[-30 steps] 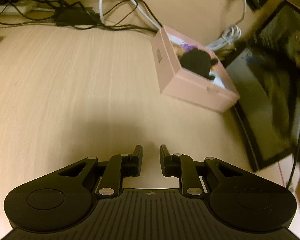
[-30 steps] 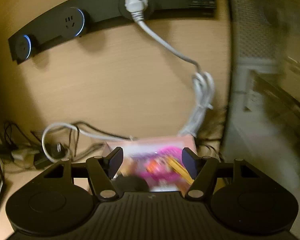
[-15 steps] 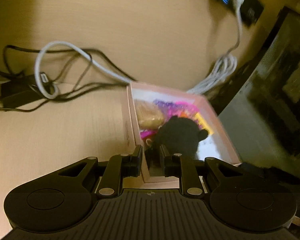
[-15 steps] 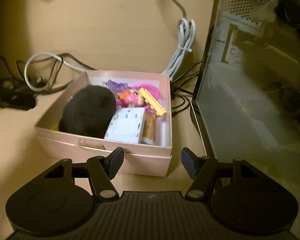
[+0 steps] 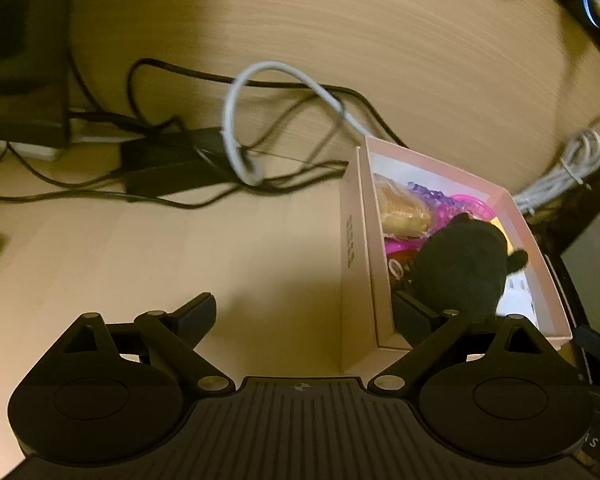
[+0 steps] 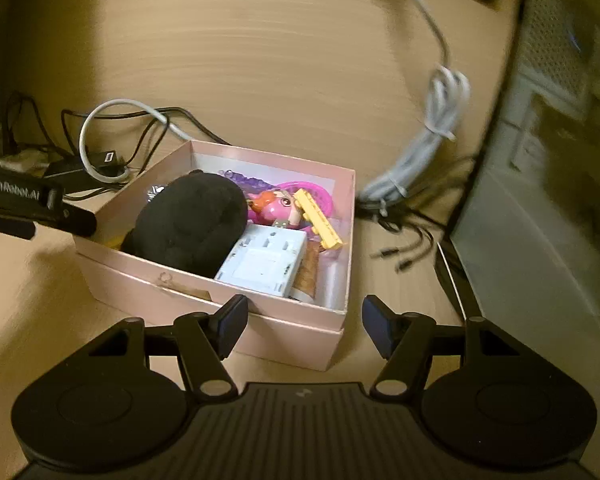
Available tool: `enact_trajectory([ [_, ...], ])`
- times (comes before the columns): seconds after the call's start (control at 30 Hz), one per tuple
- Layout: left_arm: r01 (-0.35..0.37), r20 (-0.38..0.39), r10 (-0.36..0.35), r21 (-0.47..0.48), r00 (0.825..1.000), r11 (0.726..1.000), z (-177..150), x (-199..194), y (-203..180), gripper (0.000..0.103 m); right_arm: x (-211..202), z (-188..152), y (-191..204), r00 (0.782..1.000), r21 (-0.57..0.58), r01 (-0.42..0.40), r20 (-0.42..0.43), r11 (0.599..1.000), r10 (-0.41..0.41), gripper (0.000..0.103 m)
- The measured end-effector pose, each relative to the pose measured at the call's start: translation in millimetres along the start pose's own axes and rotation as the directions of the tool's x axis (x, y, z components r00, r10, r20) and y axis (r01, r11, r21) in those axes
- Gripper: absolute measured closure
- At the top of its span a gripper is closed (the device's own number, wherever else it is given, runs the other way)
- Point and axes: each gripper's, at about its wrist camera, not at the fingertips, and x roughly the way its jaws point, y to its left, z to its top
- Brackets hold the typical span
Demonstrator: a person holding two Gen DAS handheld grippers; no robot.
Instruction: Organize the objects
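A pink cardboard box [image 5: 354, 264] [image 6: 204, 294] stands on the wooden desk. It holds a black plush toy [image 5: 460, 268] [image 6: 188, 224], a white plastic block [image 6: 264, 260], a yellow brick [image 6: 320, 220], a pink figure [image 6: 278, 206] and other small things. My left gripper [image 5: 305, 316] is opening wide and straddles the box's left wall: one finger is outside and the other inside beside the plush, with no pad pressing. Its body [image 6: 32, 208] shows at the box's left side. My right gripper [image 6: 305, 326] stands open just before the box's near right corner, holding nothing.
Black cables and a looped white cable [image 5: 240, 120] lie behind the box with a black power brick [image 5: 172, 164]. A bundled white cord [image 6: 432, 136] hangs to the right. A computer case with a glass side [image 6: 540, 200] stands close on the right.
My left gripper travelled to the box and went from nearly shut to wide open across its left wall. My right gripper sank from facing the wall sockets to the box's near corner.
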Motion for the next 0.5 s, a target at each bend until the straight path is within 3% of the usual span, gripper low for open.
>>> enact_trajectory([
  [0.27,0.027,0.017,-0.027,0.003,0.999,1.000,2.4,-11.8,5.4,0.010,3.8,6.7,17.1,1.000,0.008,0.008,-0.029,1.000,-0.008,0.039],
  [0.4,0.035,0.087,-0.040,0.057,0.995,0.998,-10.1,-45.4,6.7,0.012,-15.7,1.8,8.3,0.998,0.104,-0.012,-0.068,0.995,0.019,0.013],
  [0.5,0.053,0.102,-0.062,0.093,0.993,0.994,-36.2,-71.1,14.1,0.012,-36.5,-15.5,7.2,0.995,0.152,-0.002,-0.101,0.988,0.018,0.004],
])
